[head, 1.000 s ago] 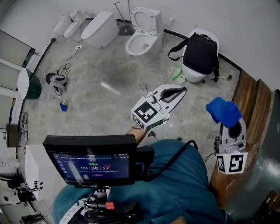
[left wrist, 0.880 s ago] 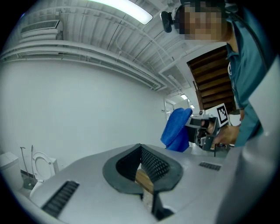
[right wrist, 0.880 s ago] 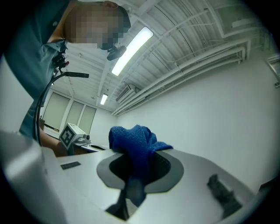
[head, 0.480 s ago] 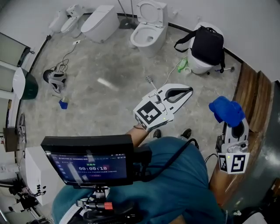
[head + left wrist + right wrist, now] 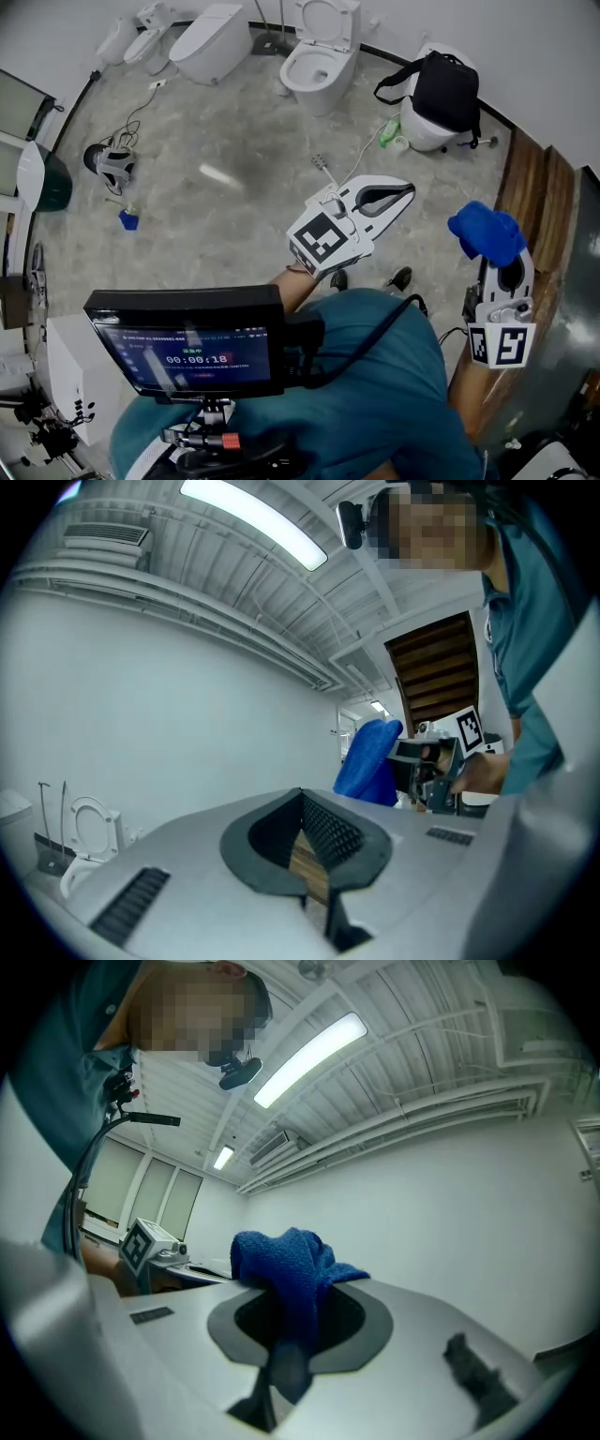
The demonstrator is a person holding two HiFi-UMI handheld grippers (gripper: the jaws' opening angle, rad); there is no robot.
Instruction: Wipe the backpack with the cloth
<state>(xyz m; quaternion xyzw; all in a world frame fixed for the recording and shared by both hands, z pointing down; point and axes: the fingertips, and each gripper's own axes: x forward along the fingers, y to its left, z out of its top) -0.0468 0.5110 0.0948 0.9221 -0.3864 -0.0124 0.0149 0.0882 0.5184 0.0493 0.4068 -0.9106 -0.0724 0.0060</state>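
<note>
The blue cloth (image 5: 281,1265) is clamped between the jaws of the right gripper (image 5: 498,264), and its bunched bulk stands out past the jaw tips. The left gripper (image 5: 401,192) is held with its jaws brought together and nothing is caught between them. Only a wood-coloured surface is seen through the hollow behind the tips. In the head view the black backpack (image 5: 445,86) is seen well ahead of both grippers and is touched by neither. It is set on a white fixture (image 5: 422,141) by the wall, beyond the left gripper's tip and ahead and to the left of the right gripper. The cloth is carried to the right of the left gripper, well apart from the backpack.
</note>
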